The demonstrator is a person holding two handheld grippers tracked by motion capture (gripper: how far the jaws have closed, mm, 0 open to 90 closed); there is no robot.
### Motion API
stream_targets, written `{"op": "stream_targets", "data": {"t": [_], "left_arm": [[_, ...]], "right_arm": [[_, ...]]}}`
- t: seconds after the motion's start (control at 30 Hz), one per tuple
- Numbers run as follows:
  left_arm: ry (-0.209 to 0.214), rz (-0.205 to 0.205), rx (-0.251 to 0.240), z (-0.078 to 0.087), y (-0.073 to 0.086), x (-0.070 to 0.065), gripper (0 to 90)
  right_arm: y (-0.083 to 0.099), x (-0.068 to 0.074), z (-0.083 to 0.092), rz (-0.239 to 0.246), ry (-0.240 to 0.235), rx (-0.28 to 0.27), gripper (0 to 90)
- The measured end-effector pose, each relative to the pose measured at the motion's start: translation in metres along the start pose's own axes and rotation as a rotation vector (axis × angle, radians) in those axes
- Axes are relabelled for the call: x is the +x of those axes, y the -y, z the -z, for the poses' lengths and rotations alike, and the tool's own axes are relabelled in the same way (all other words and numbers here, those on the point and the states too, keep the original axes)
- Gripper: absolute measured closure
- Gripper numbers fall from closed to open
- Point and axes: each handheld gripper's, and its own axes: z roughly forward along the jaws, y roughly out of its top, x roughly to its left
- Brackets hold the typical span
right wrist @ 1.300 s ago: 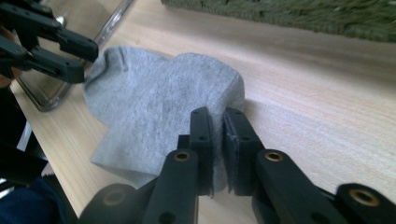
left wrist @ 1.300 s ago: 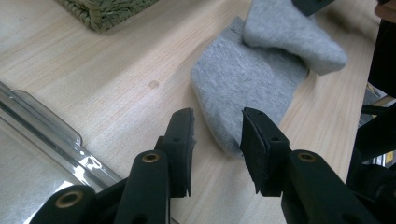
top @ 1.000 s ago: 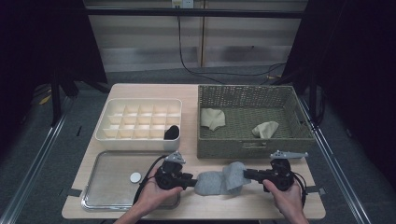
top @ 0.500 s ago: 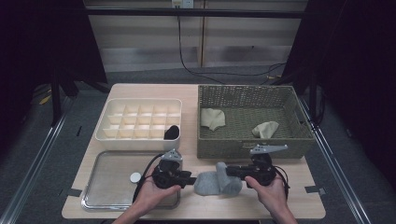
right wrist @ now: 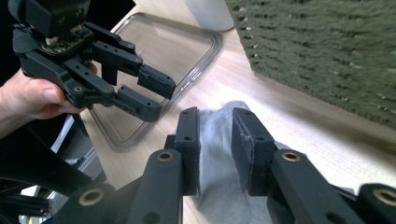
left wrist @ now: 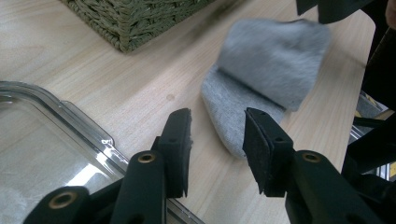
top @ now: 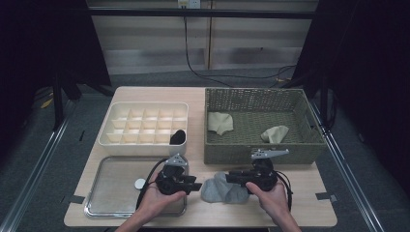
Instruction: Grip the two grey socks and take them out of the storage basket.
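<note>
On a wooden table (top: 309, 208), the right gripper (top: 232, 177) has folded the grey sock (top: 220, 189) leftward; both grippers' jaws have just been opening, releasing it, left gripper (top: 196, 183) empty.

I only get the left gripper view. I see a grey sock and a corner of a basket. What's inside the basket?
Observer: Two pale socks lie apart in the wicker basket.
Operator: Are the other tongs squeezing my grey sock?
Observer: The right tongs straddle the grey sock. Their jaws have just been opening, and the grip looks loose.
Operator: Any more socks?
Observer: A dark sock sits in a front corner compartment of the white divider box.
</note>
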Motion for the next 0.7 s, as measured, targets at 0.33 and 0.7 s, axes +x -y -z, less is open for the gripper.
{"op": "stream_targets", "data": {"t": [0.33,0.7], "left_arm": [[-0.002,0.012,-0.025,0.009,0.001,0.006,58.0],[0.038,-0.029,-0.015,0.005,-0.012,-0.006,66.9]], "right_arm": [[0.008,-0.01,0.011,-0.015,0.042,0.008,75.8],[0.026,-0.028,0.021,-0.05,0.108,0.04,75.2]]}}
